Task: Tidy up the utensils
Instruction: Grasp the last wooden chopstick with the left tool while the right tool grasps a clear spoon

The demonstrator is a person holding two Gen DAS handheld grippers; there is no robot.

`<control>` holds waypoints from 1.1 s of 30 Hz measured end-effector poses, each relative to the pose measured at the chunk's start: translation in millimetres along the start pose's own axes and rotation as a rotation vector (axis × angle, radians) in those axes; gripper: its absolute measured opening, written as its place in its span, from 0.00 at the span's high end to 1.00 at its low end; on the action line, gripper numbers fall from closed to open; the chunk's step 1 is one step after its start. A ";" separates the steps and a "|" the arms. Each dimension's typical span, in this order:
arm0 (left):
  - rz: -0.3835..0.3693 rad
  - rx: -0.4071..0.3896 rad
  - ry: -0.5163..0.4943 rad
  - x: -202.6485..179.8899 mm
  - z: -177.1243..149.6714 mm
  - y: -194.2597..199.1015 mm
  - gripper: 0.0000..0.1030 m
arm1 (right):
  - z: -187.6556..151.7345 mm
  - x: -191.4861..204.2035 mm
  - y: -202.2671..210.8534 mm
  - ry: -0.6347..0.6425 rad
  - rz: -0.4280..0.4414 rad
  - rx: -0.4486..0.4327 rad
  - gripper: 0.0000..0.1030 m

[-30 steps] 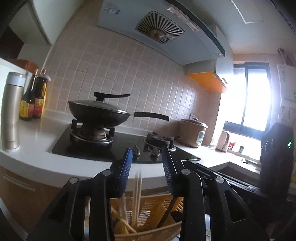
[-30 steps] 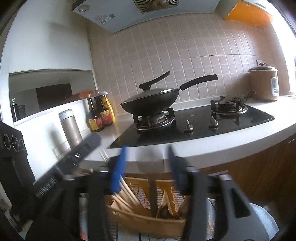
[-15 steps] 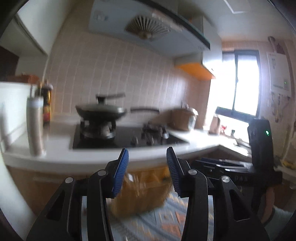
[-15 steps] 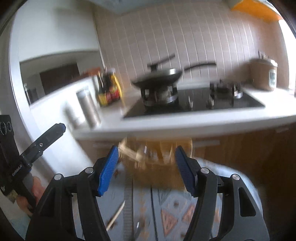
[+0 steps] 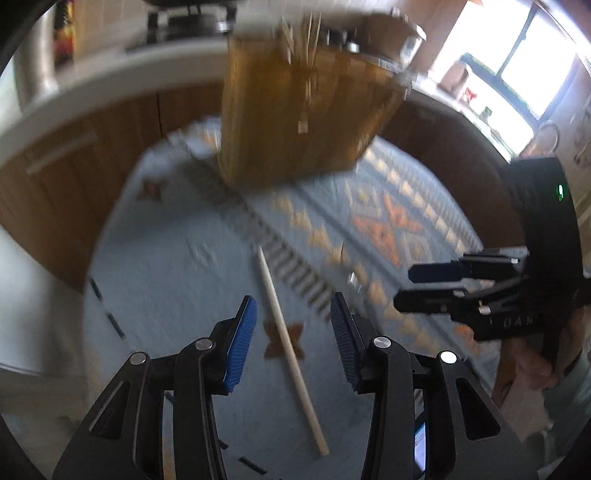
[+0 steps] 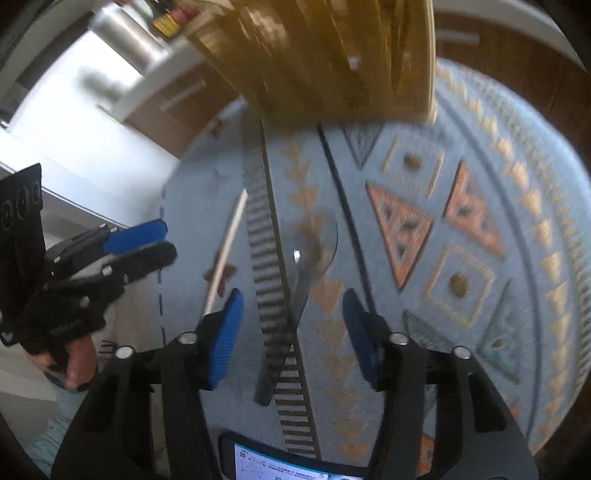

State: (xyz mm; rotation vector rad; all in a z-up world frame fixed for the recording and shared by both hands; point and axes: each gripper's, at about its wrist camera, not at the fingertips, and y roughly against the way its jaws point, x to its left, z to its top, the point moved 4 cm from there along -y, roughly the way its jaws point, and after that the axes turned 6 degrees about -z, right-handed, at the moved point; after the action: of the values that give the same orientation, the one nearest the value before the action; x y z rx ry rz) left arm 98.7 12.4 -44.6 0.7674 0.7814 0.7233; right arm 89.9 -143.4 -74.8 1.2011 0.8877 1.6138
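A pale wooden chopstick (image 5: pixel 289 343) lies on the patterned blue cloth (image 5: pixel 177 280); my left gripper (image 5: pixel 290 328) is open just above it, jaws on either side. It also shows in the right wrist view (image 6: pixel 226 247). A metal spoon (image 6: pixel 308 266) lies on the cloth; my right gripper (image 6: pixel 291 325) is open over its handle. The wooden utensil holder (image 5: pixel 303 110) stands at the far end of the cloth, with chopsticks in it. It shows blurred in the right wrist view (image 6: pixel 332 62).
The right gripper shows at the right of the left wrist view (image 5: pixel 436 284), the left gripper at the left of the right wrist view (image 6: pixel 140 243). Brown cabinet fronts (image 5: pixel 55 184) and the white counter edge (image 5: pixel 92 81) ring the cloth. A steel flask (image 6: pixel 125 33) stands on the counter.
Both cameras have tilted down from the stove and counter to the cloth. Both grippers stayed open and now hover over the chopstick and the spoon.
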 end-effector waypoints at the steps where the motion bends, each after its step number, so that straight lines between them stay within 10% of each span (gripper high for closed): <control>1: -0.002 0.018 0.001 2.3 -4.5 -7.2 0.62 | -0.9 -0.8 -4.7 -0.008 0.006 0.012 0.58; 11: 0.064 0.065 -0.021 6.7 -26.1 -38.6 0.66 | -1.1 28.3 -31.3 0.099 -0.136 -0.015 0.60; 19: 0.068 0.062 -0.028 8.3 -30.9 -37.4 0.67 | -11.1 34.4 -33.5 0.182 -0.268 -0.069 0.89; 33: 0.113 0.133 -0.070 3.3 -1.8 -50.9 0.68 | -13.4 -30.3 4.3 0.143 -0.345 -0.066 0.91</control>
State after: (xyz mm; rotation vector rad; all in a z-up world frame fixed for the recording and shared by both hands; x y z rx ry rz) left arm 112.9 -10.8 -87.8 0.9587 0.7320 0.7465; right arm 79.4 -173.8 -83.8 0.8406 1.0599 1.4460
